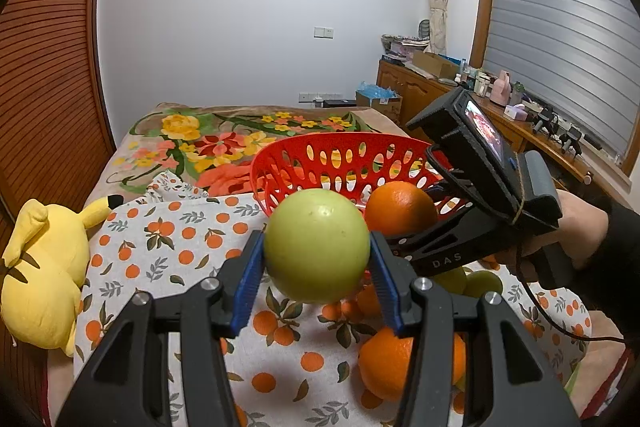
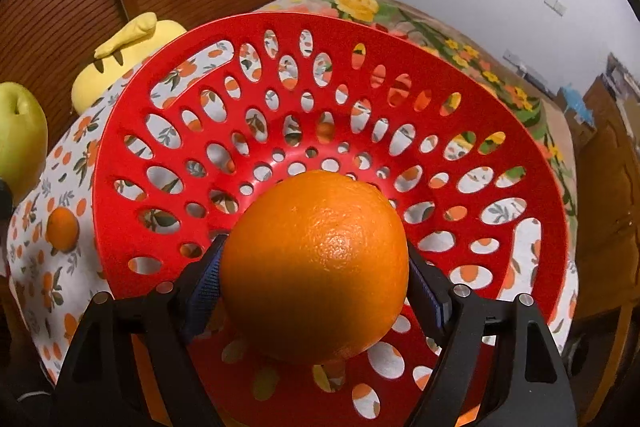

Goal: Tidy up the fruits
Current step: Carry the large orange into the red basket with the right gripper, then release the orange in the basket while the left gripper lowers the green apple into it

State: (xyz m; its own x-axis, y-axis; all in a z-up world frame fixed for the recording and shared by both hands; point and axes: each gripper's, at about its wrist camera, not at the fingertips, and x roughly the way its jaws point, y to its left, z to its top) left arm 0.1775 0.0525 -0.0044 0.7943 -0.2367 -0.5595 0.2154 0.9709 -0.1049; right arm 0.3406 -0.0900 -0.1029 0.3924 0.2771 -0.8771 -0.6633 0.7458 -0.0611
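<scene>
My left gripper (image 1: 316,259) is shut on a green apple (image 1: 316,247) and holds it above the orange-print cloth, in front of the red perforated basket (image 1: 320,155). My right gripper (image 2: 316,267) is shut on a large orange (image 2: 316,267) and holds it over the basket (image 2: 132,163), which has no fruit in it. In the left wrist view the right gripper (image 1: 404,239) reaches in from the right with that orange (image 1: 400,207). The apple also shows at the left edge of the right wrist view (image 2: 20,135). Another orange (image 1: 384,359) and green fruits (image 1: 480,283) lie on the cloth.
A yellow plush toy (image 1: 44,267) lies at the cloth's left edge, next to a wooden slatted door (image 1: 44,67). A small orange (image 2: 62,229) lies on the cloth left of the basket. A floral blanket (image 1: 224,143) covers the bed behind. A cluttered wooden cabinet (image 1: 460,91) stands at the right.
</scene>
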